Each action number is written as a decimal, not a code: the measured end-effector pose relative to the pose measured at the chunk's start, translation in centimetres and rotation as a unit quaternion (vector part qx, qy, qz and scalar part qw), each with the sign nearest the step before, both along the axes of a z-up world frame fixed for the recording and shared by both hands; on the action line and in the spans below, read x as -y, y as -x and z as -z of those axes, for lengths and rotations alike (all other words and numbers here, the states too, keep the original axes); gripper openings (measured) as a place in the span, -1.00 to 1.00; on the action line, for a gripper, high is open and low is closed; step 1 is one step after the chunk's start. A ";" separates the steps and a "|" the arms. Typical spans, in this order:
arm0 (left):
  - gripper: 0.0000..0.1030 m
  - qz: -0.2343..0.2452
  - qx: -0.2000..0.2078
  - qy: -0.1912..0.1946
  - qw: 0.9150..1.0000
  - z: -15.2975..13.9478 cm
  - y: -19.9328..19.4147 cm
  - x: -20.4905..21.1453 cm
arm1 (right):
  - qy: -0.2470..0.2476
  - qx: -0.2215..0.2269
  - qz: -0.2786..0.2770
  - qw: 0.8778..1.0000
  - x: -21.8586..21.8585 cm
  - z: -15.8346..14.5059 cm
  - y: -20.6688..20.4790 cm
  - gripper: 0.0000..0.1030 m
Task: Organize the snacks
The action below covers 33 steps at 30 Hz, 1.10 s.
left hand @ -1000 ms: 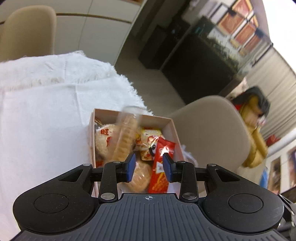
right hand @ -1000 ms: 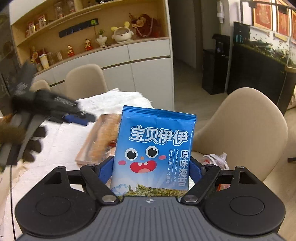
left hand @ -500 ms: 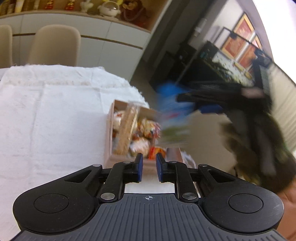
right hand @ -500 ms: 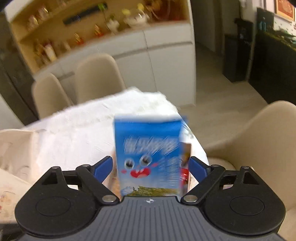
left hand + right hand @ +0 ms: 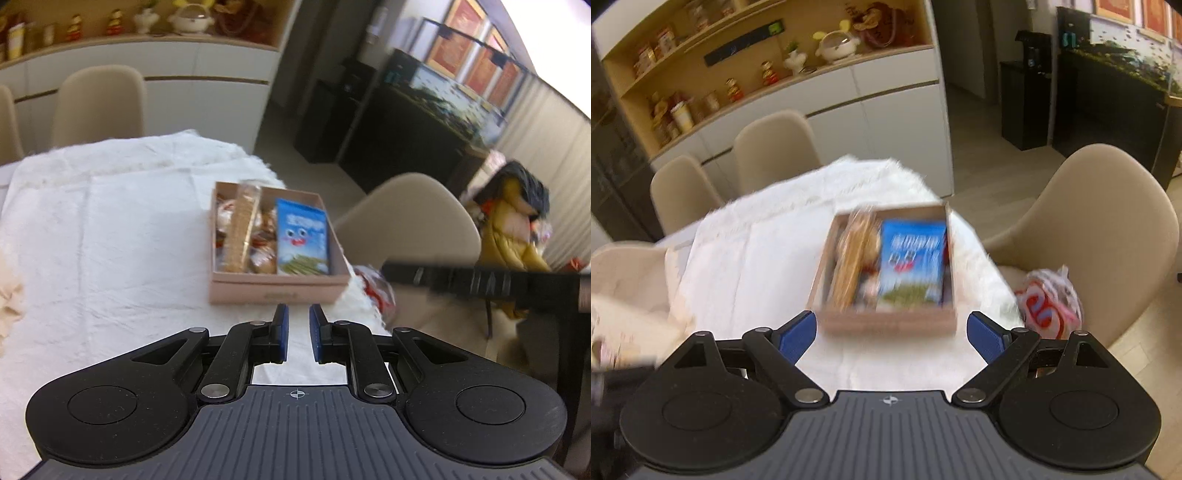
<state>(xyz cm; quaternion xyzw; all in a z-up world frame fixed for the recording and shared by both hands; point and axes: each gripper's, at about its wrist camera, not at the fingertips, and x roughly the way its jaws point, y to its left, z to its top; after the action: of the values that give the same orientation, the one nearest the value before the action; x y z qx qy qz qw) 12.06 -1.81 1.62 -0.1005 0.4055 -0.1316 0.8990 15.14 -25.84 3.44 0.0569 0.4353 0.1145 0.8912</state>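
White cloth covers our bench [image 5: 110, 236], with the pink box [image 5: 277, 291] at its far right corner.

We find the blue seaweed packet [image 5: 303, 236] lying in the box's right half, beside the biscuit sleeve [image 5: 242, 229]. Our left claw [image 5: 296, 334] is empty, pads nearly pressed together; our right claw [image 5: 891, 336] is spread wide, gripping nothing. For the next snack, we judge the red-and-white bag [image 5: 1049, 302] at three o'clock likeliest; the beige chair [image 5: 1108, 229] under it crowds the approach.
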 end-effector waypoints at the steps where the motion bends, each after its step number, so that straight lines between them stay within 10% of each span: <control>1: -0.68 0.005 0.000 -0.008 1.000 0.0 0.2 0.4 | 0.006 -0.002 -0.002 1.000 -0.3 0.1 0.9 0.74; 33: -0.69 0.004 -0.018 -0.055 0.998 0.2 2.9 1.3 | 0.048 -0.028 -0.008 0.998 -1.1 1.2 4.9 0.74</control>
<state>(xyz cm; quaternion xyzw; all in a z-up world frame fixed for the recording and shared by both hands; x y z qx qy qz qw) 9.16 -3.14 1.40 -0.0515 0.4286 -0.1108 0.8952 10.23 -24.75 2.26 0.0134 0.4655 0.0993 0.8794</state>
